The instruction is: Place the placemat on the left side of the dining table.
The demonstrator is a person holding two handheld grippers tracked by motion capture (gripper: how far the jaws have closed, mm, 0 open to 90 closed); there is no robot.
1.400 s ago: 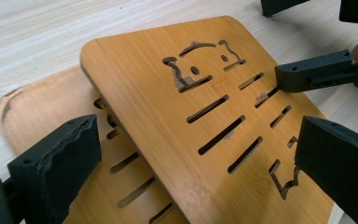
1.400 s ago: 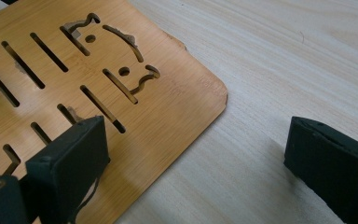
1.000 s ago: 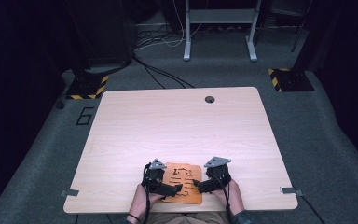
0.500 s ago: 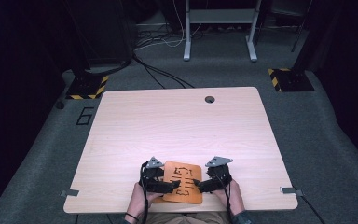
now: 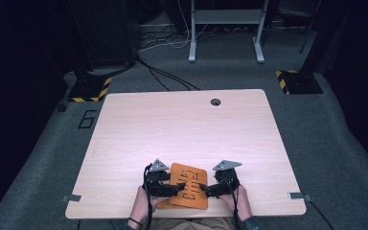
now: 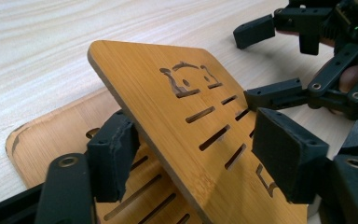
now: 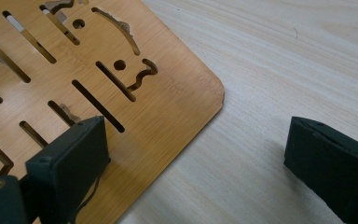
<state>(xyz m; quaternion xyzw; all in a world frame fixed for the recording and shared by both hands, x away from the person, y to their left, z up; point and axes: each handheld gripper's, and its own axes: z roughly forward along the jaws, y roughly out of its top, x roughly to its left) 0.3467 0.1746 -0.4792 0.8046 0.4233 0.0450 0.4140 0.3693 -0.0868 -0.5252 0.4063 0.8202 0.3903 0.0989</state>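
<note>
On table [image 5: 182,129], two slotted bamboo boards [image 6: 177,116], two tongs [image 5: 172,188].

The high view is lit from above, the table [image 5: 187,129] bright and the floor [image 5: 345,143] falling off to near black at the edges; it is soft and slightly grainy; both gripper views are evenly lit and sharp on the board [image 6: 177,121], with the near jaws slightly blurred and faint shadows beneath them.

Both grippers, left gripper [image 5: 178,186] and right gripper [image 5: 202,188], meet over the bamboo board [image 5: 188,186].
</note>
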